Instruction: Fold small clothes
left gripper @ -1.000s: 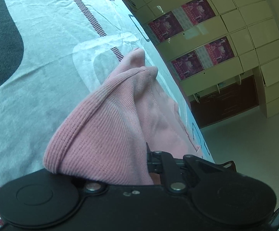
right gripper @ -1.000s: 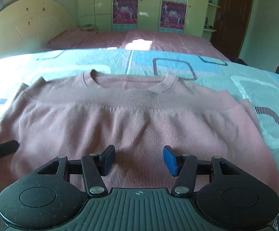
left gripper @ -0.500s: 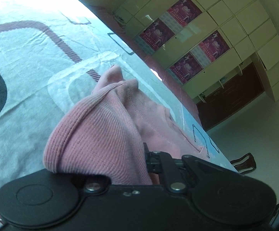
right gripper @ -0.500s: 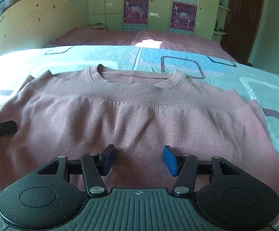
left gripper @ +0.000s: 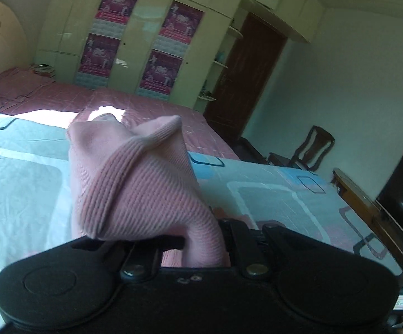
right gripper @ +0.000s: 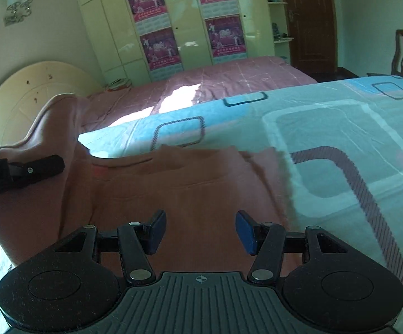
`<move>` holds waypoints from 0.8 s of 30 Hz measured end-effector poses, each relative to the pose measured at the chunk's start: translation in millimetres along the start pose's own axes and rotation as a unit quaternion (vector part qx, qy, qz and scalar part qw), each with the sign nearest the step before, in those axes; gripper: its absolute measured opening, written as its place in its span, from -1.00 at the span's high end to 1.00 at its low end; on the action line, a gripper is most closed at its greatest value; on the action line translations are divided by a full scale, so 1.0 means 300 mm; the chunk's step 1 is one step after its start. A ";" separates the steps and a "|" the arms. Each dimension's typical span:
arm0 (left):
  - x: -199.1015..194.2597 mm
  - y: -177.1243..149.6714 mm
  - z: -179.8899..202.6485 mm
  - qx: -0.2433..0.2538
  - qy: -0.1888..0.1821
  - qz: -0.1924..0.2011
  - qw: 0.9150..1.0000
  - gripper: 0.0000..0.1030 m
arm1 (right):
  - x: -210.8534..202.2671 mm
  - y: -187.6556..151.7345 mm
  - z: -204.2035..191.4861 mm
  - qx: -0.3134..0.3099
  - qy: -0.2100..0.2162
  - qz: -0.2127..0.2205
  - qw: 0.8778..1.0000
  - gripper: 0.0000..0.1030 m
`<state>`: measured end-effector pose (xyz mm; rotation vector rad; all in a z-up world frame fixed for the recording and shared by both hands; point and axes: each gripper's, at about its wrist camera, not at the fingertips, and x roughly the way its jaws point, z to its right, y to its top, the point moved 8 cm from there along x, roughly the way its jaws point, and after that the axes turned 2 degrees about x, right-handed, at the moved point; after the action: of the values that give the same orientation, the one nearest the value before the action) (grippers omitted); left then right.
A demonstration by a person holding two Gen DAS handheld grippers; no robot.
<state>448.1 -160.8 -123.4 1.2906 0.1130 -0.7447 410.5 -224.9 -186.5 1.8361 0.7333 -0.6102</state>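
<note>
Two tools: left hand-held gripper (left gripper: 201, 239) clamps raised pink sweater (left gripper: 134, 183); right hand-held gripper (right gripper: 200, 232) gapes.

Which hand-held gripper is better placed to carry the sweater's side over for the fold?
Left. The left hand-held gripper is shut on the sweater; the right hand-held gripper is open, holding nothing.

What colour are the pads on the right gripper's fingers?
Blue pads, clearest in the right wrist view, standing apart above the pink sweater.

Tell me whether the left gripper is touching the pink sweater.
Touching. The left wrist view shows the pink sweater bunched and pinched in the shut left gripper, its fabric lifted off the bedsheet.
</note>
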 end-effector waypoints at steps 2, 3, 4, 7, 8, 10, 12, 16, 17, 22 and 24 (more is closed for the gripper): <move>0.089 -0.066 0.118 0.049 -0.016 -0.034 0.998 0.80 | -0.029 0.011 0.090 0.013 -0.015 0.004 1.000 -0.07; 0.135 -0.114 0.162 0.078 -0.012 -0.055 0.995 0.80 | -0.043 0.013 0.130 0.020 -0.022 0.006 1.000 -0.07; 0.175 -0.165 0.192 0.100 -0.003 -0.079 0.992 0.77 | -0.056 0.014 0.167 0.026 -0.026 0.006 0.999 -0.07; 0.236 -0.295 0.235 0.112 0.002 -0.137 0.984 0.50 | -0.089 0.013 0.246 0.045 -0.026 0.004 0.999 -0.07; 0.220 -0.320 0.250 0.121 0.000 -0.133 0.984 0.49 | -0.101 0.013 0.260 0.051 -0.019 0.004 0.999 -0.07; 0.187 -0.342 0.276 0.146 -0.006 -0.125 0.981 0.41 | -0.119 0.023 0.273 0.059 -0.007 0.008 0.998 -0.07; 0.140 -0.363 0.302 0.163 -0.030 -0.123 0.979 0.39 | -0.130 0.032 0.267 0.063 0.008 0.010 0.998 -0.07; 0.051 -0.370 0.278 0.173 -0.042 -0.119 0.977 0.30 | -0.085 0.020 0.210 0.068 0.054 -0.020 0.996 -0.07; 0.030 -0.360 0.258 0.169 -0.035 -0.115 0.978 0.29 | -0.071 0.005 0.201 0.076 0.065 -0.034 0.994 -0.07; -0.065 -0.283 0.072 0.121 0.045 -0.086 0.988 0.25 | -0.070 -0.075 0.183 0.107 0.084 -0.074 0.988 -0.07; -0.098 -0.276 -0.016 0.092 0.081 -0.086 0.989 0.25 | -0.082 -0.098 0.174 0.114 0.086 -0.082 0.986 -0.07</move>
<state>380.9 -150.3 -179.5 1.5318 0.2959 -0.8107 368.3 -270.2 -205.8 2.0727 0.9702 -0.6699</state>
